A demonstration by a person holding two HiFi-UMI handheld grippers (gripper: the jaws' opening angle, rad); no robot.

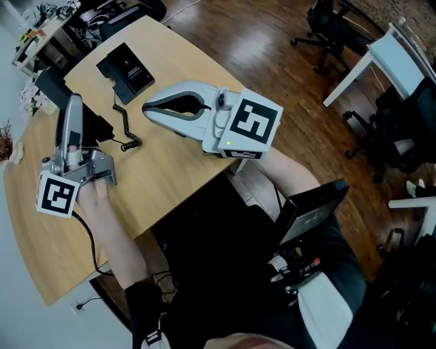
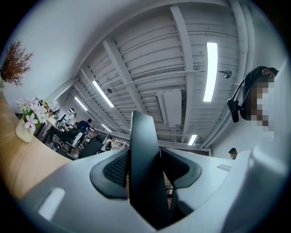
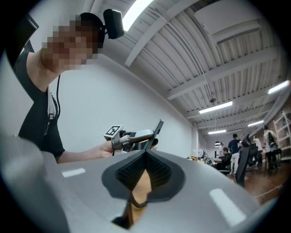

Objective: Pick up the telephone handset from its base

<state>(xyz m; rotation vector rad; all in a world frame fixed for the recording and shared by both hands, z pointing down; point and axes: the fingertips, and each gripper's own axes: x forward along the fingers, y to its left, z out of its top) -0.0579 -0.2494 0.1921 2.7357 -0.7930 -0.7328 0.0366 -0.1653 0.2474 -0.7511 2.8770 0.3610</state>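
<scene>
The black handset is off its base, crosswise in my left gripper over the table's left end. In the left gripper view it stands as a dark slab with both pads against it, pointing towards the ceiling. Its coiled cord trails over the wooden table. The black phone base lies flat further back. My right gripper hovers over the table's middle, shut and empty, its pads meeting in its own view. That view also shows the left gripper holding the handset.
A small vase of pale flowers stands at the table's left edge. A cluttered desk lies beyond. Office chairs and a white table stand on the wooden floor to the right. The person's lap is below the table's near edge.
</scene>
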